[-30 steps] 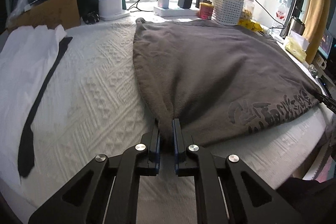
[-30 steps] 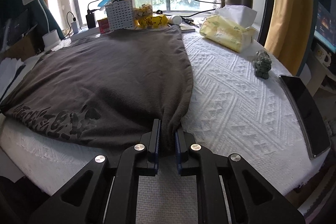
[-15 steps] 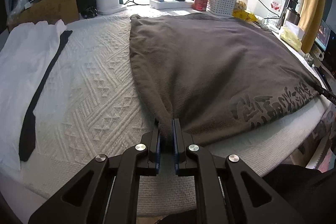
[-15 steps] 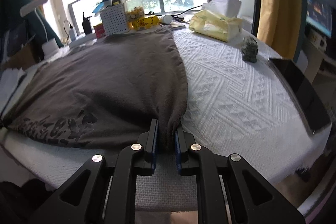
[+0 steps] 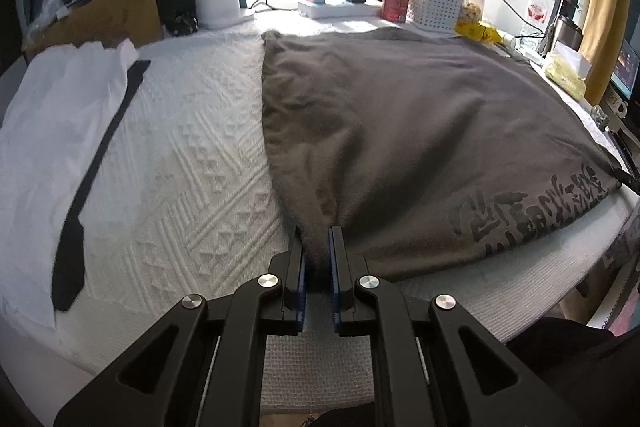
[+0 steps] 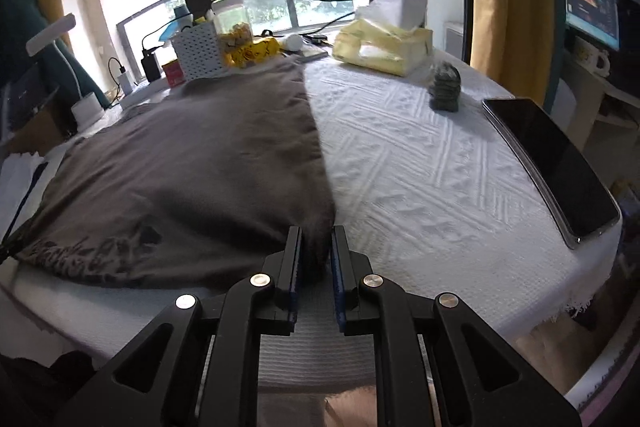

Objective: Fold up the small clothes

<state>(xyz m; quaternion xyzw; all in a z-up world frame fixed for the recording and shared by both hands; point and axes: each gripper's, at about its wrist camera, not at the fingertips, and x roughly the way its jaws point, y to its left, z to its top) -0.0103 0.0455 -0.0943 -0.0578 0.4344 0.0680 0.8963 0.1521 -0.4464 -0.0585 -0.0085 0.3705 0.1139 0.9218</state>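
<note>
Grey-brown shirt [image 5: 420,131] stretched away toward the window, near corners pinched tight in left claw [image 5: 317,247] and right claw [image 6: 316,247], equally close.

Left wrist view: camera sits just behind the left black two-finger gripper [image 5: 317,239], low at the near edge of the white textured tablecloth [image 5: 192,163], aimed down and forward toward the window. Close range; fingers fill the lower frame.

Right wrist view: same arrangement behind the right black two-finger gripper [image 6: 316,239], at the same near edge, farther right.

Shared between views: the grey-brown printed fabric garment [image 5: 420,131] [image 6: 192,163], the white perforated plastic basket [image 5: 436,3] [image 6: 198,51], the window railing.
</note>
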